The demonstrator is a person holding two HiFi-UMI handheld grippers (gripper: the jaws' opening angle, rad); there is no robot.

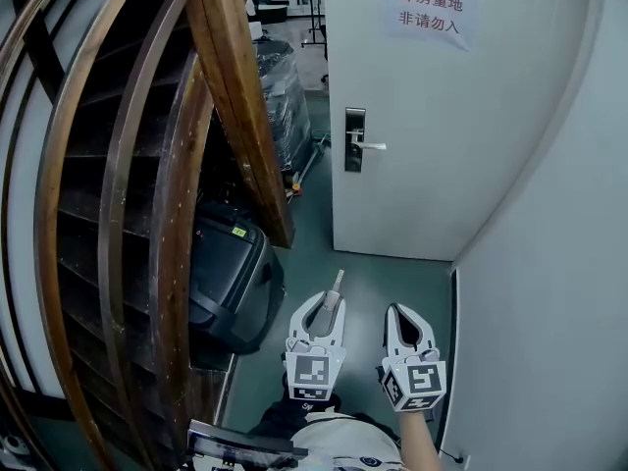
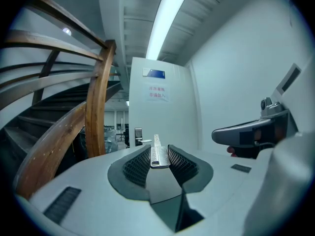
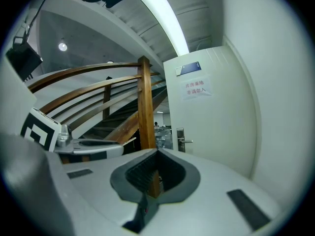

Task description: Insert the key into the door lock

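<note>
A white door [image 1: 442,116] stands ahead with a silver lock plate and lever handle [image 1: 355,140] on its left edge. The lock also shows small and far off in the left gripper view [image 2: 138,135] and the right gripper view [image 3: 180,140]. My left gripper [image 1: 330,304] is shut on a flat silver key [image 2: 156,151]. The key's blade [image 1: 338,283] sticks out past the tips toward the door. My right gripper [image 1: 394,314] hangs beside it on the right, shut with nothing in it [image 3: 157,154]. Both grippers are well short of the door.
A curved wooden staircase [image 1: 147,194] with a thick post [image 1: 240,96] fills the left. Beneath it sits a black case [image 1: 231,273]. A wrapped pallet load [image 1: 285,96] stands beyond. A white wall [image 1: 549,292] closes the right. A paper sign [image 1: 429,11] hangs on the door.
</note>
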